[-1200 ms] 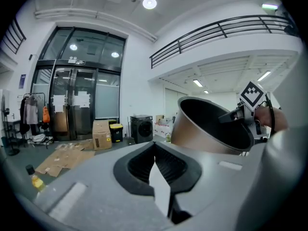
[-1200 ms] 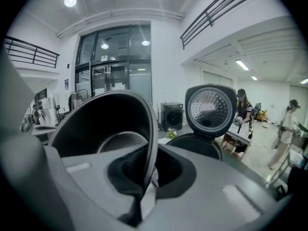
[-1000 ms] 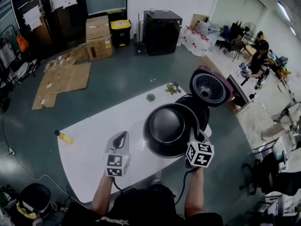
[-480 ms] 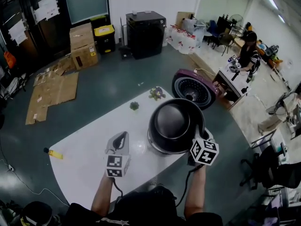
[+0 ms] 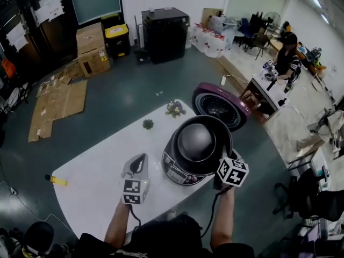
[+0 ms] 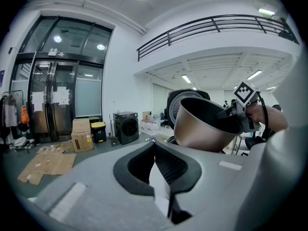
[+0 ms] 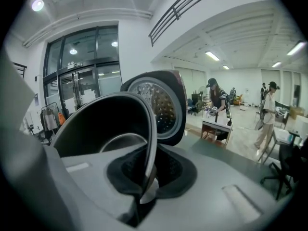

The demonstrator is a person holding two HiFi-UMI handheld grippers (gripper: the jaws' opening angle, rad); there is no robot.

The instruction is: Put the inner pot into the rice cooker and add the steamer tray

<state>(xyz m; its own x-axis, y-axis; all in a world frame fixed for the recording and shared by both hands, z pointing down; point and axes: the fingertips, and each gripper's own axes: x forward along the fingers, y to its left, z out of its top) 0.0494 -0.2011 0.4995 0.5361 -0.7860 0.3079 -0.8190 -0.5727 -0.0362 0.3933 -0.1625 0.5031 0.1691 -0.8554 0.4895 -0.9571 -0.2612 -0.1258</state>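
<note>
From the head view, the right gripper (image 5: 223,156) has its jaws nearly closed on the near rim of the pot (image 5: 196,143). The pot hangs tilted straight in front of that gripper, over the cooker (image 5: 176,174), whose front panel shows below it. I cannot tell if the two touch. Past the pot stands the open lid (image 5: 217,104). The left gripper (image 5: 140,162) is just left of the cooker, over the white table (image 5: 91,187), and holds nothing. Ahead of it on the table sit two small plants (image 5: 148,124), well clear. A yellow thing (image 5: 56,180) lies on the floor far to its left. Boxes (image 5: 92,47) and a black cabinet (image 5: 164,34) stand far ahead.

In the left gripper view, the left gripper (image 6: 155,148) has its jaws together at the tips, with nothing between them. Up and to its right the pot (image 6: 204,126) leans with its mouth toward the right gripper (image 6: 232,115), which pinches the rim. The lid (image 6: 177,102) rises behind the pot.

In the right gripper view, the right gripper (image 7: 146,174) clamps the thin pot (image 7: 103,129) rim edge-on. The dark bowl fills the space ahead and to the left. The lid (image 7: 162,105) stands just beyond the rim. Far off to the right, two people (image 7: 217,100) stand by a desk (image 7: 215,127).
</note>
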